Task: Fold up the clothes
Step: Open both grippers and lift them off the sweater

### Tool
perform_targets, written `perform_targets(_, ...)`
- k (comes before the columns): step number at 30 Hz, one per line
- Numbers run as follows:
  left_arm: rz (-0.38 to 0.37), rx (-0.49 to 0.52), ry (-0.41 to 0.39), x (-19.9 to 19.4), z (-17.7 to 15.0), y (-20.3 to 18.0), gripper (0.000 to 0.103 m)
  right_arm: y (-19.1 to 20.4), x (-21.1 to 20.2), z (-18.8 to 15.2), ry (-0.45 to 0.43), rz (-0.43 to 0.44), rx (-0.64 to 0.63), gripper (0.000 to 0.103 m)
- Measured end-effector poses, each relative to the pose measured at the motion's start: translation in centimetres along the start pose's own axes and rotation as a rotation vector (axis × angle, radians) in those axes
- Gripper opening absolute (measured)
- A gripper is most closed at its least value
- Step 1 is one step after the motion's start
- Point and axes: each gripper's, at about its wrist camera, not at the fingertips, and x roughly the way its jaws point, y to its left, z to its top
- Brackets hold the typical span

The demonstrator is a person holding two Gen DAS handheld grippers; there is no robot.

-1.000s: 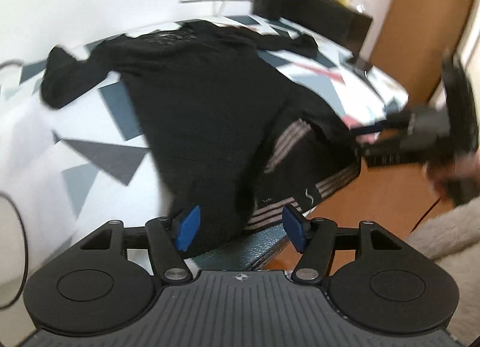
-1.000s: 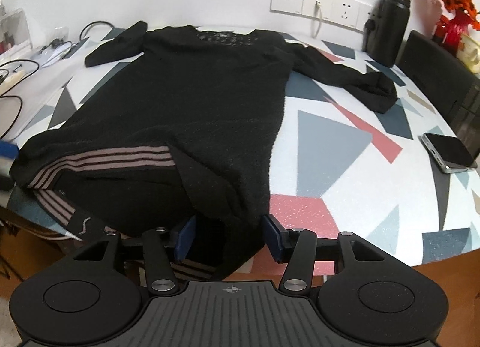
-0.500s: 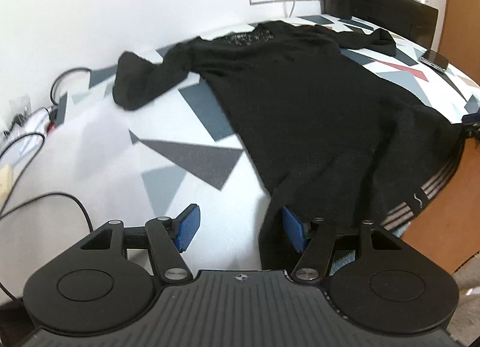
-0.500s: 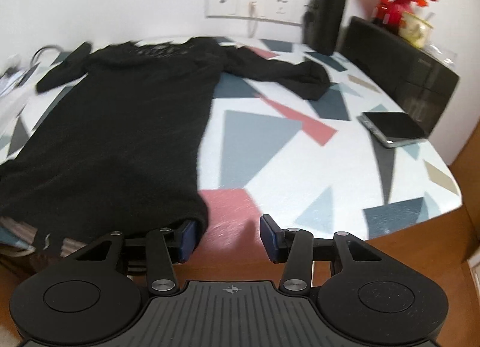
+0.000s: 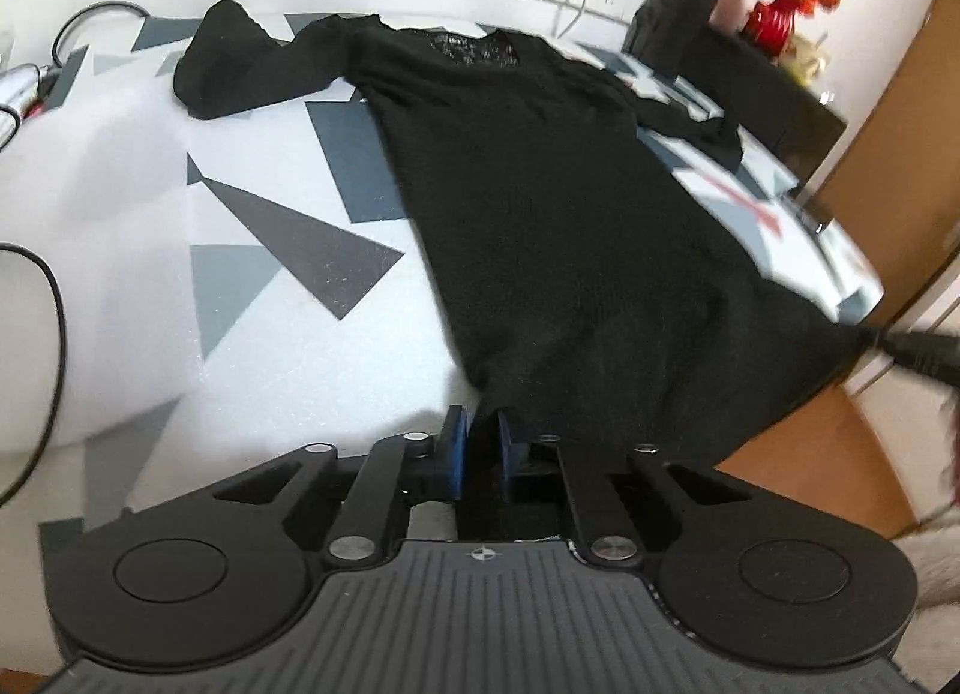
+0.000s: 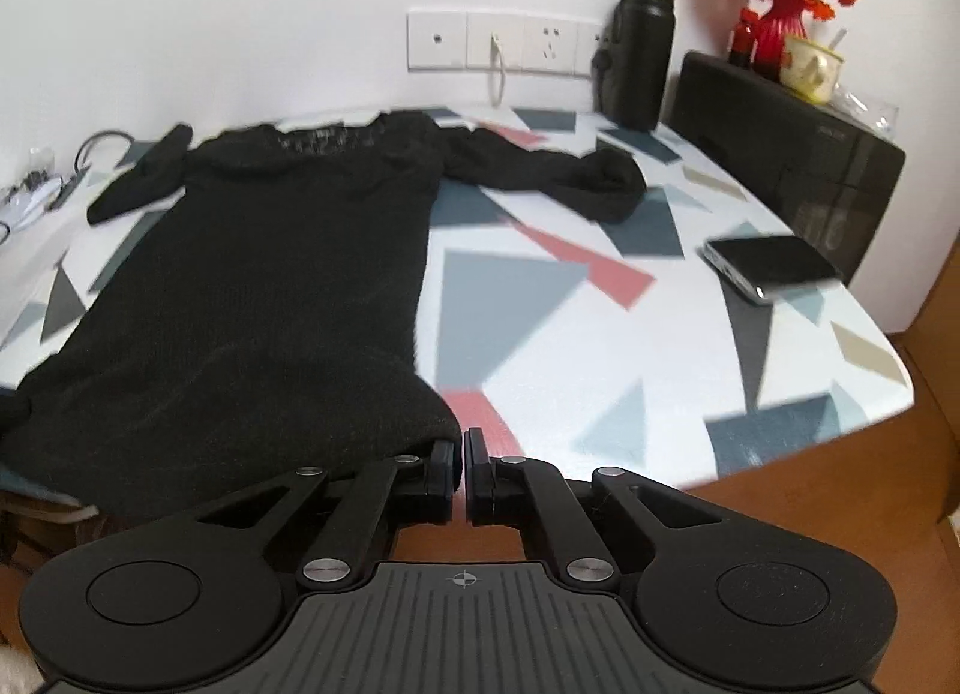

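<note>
now both grippers' fingers (image 5: 456, 454) pinch the black sweater (image 5: 558, 214) hem.

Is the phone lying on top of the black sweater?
No, the phone lies on bare patterned table, well apart from the black sweater.

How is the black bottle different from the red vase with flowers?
The black bottle is tall, straight and dark with a lid on top; the red vase is bright, curvy and open, with orange flowers in it. The bottle stands on the patterned table; the vase sits higher, on the dark cabinet. Both stand upright near the white wall.
</note>
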Motion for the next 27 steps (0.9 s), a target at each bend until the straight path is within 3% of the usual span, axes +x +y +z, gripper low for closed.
perform_targets(2, -0.011, 0.018, 0.008, 0.2, -0.1, -0.3, 0.007, -0.3, 0.3, -0.7, 0.049, -0.007, 0.016, 0.011)
perform_targets(3, -0.018, 0.022, 0.011, 0.2, -0.2, -0.5, 0.007, -0.5, 0.4, -1.0, 0.072, -0.010, 0.029, 0.019)
perform_targets(7, -0.047, 0.022, 0.023, -0.3, -0.7, -0.8, 0.007, -0.7, 0.2, -1.0, 0.091, -0.002, 0.069, 0.032)
perform_targets(9, -0.040, 0.023, 0.029, -0.8, -0.7, -1.1, 0.007, -0.8, -0.1, -0.6, 0.104, 0.022, 0.070, 0.053)
perform_targets(11, 0.005, 0.037, 0.026, -1.5, -0.3, -1.5, 0.012, -0.8, -0.6, 0.1, 0.102, 0.042, 0.073, 0.054)
perform_targets(13, 0.023, 0.033, -0.015, -2.8, 0.4, -1.6, 0.031, -0.8, -1.4, 1.1, 0.087, 0.054, 0.082, 0.060)
perform_targets(15, 0.014, 0.014, -0.080, -4.2, 1.3, -1.4, 0.041, -1.3, -2.2, 2.7, 0.060, 0.063, 0.115, 0.061)
perform_targets(18, 0.011, -0.023, -0.184, -6.4, 3.5, -0.8, 0.044, -2.0, -3.2, 5.6, 0.018, 0.076, 0.176, 0.061)
perform_targets(22, 0.021, -0.060, -0.312, -8.9, 7.2, 0.4, 0.062, -2.6, -4.7, 11.5, -0.076, 0.119, 0.243, 0.062)
perform_targets(27, 0.066, -0.077, -0.433, -11.7, 12.4, 2.1, 0.065, -2.3, -6.1, 20.6, -0.188, 0.134, 0.204, 0.063)
